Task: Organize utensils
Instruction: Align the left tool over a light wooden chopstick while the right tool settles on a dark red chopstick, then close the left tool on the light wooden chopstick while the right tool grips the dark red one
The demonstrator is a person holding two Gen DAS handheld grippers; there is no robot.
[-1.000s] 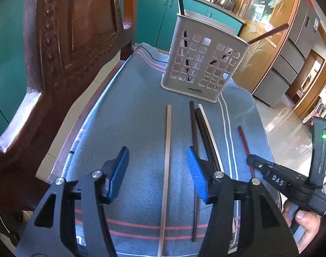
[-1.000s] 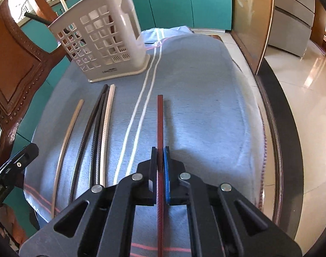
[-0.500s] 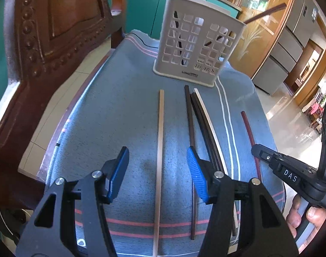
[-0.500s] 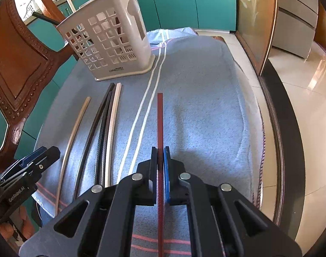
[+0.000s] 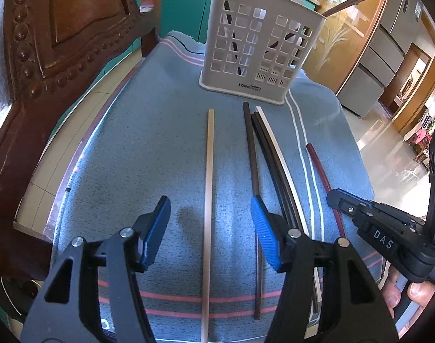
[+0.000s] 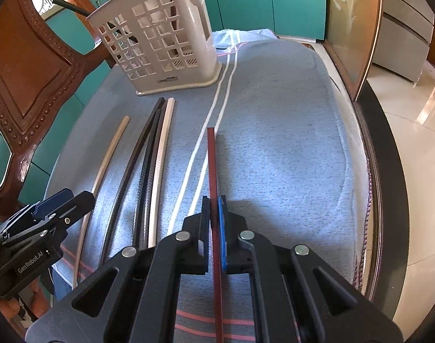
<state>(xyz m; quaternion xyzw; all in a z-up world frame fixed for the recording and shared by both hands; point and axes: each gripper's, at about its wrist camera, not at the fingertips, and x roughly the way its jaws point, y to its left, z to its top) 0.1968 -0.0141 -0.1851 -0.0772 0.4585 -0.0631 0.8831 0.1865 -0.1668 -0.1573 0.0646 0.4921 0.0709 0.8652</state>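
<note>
My right gripper (image 6: pixel 214 214) is clamped on the red chopstick (image 6: pixel 211 160); my left gripper (image 5: pixel 208 223) is opening around the beige chopstick (image 5: pixel 208 171). Next, I must carry the red one to the holder (image 6: pixel 160 37) at eleven o'clock.

Towel-covered table (image 5: pixel 148 148): chopsticks (image 5: pixel 207 200), utensil basket (image 5: pixel 257 45)
</note>
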